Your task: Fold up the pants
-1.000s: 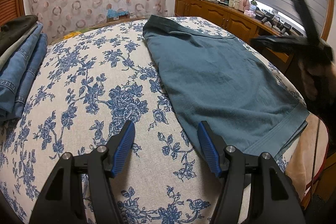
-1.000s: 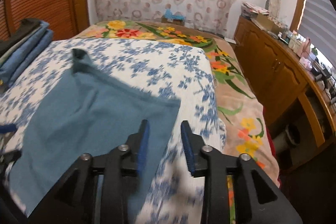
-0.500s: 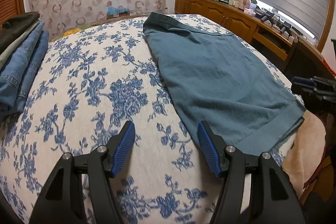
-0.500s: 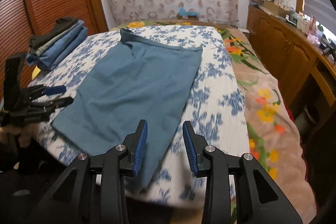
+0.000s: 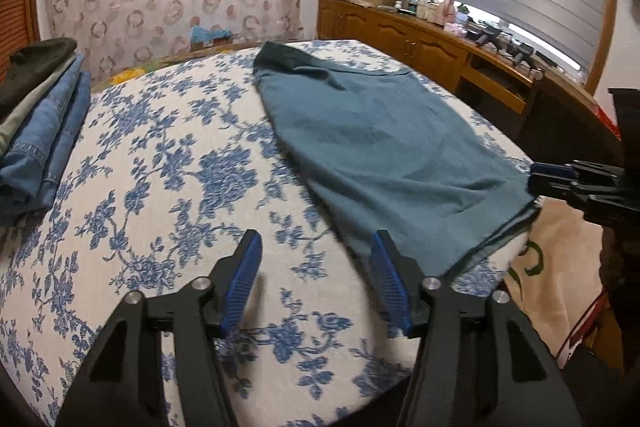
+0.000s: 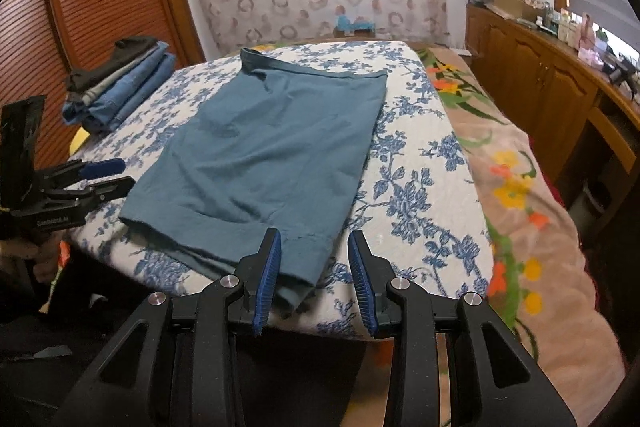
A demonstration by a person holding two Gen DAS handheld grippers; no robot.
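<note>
A pair of teal pants (image 6: 264, 155) lies flat on a bed cover (image 6: 416, 195) printed with blue flowers, its waistband toward the far wall and its leg hems at the near edge of the bed.

The left gripper (image 5: 316, 279) hovers over bare cover just beside the left side of the pants. Its jaws are closing, with nothing between them and the blue pads not touching the cloth.

The right gripper (image 6: 314, 277) hangs above the near right hem corner of the pants. Its jaws stand apart and hold nothing.

Each gripper shows at the edge of the other's view.

A stack of folded jeans (image 6: 120, 87) and darker clothes sits on the far left of the bed, well apart from the pants. A wooden cabinet (image 6: 544, 83) runs along the right wall.
</note>
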